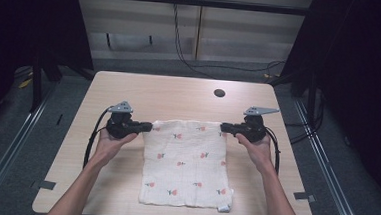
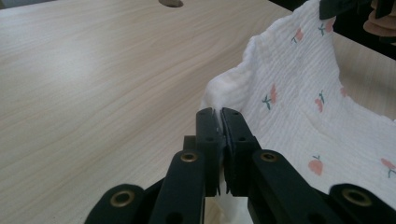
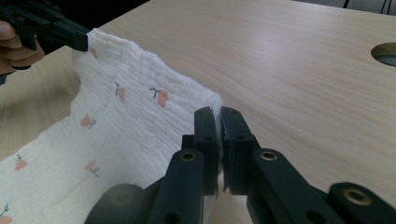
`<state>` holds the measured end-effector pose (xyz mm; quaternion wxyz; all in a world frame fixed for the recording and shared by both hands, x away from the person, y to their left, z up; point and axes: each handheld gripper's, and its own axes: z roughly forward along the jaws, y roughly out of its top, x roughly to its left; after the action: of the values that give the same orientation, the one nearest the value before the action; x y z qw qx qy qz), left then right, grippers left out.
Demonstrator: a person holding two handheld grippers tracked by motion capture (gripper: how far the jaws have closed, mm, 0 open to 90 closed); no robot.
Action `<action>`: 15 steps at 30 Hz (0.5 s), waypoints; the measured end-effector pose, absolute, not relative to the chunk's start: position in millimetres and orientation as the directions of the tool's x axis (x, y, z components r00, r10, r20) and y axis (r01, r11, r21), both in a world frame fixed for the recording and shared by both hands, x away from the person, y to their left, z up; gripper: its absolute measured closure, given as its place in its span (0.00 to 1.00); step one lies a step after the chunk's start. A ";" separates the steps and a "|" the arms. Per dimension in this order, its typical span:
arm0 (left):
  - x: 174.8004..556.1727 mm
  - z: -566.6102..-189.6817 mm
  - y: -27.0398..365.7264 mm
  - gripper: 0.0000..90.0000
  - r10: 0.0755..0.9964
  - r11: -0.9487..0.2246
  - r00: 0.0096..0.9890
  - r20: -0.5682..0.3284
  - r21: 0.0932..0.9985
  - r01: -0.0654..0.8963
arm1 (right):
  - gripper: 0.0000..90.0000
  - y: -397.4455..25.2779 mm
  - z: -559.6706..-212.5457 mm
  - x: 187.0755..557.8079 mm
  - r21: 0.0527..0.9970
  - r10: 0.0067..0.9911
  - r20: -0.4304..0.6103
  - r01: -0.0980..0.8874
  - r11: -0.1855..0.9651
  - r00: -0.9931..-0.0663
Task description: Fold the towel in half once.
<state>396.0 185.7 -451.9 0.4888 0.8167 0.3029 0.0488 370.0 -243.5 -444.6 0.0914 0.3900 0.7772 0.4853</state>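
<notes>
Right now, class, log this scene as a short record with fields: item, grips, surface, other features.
item: white cloth with small red flower print
left gripper: shut on the cloth's far left corner
right gripper: shut on the cloth's far right corner
cloth state: far edge lifted, near part flat
surface: light wooden table
other: round hole near the far edge

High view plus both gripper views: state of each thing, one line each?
Cloth: spread on the table, far edge lifted, both far corners pinched.
Left claw: shut on the cloth's far left corner.
Right claw: shut on the cloth's far right corner.
Table: wooden top, bare around the cloth.
Table hole: open, nothing through it.
</notes>
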 end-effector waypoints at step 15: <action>421.4 -435.9 172.2 0.96 0.549 -0.352 0.816 -0.182 0.835 0.422 | 0.96 -254.0 -441.6 389.7 0.826 0.725 0.266 0.538 0.168 -0.635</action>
<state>421.4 172.2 -435.9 0.4863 0.8195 0.2963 0.0649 389.7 -254.0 -441.6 0.0953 0.4164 0.7582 0.4926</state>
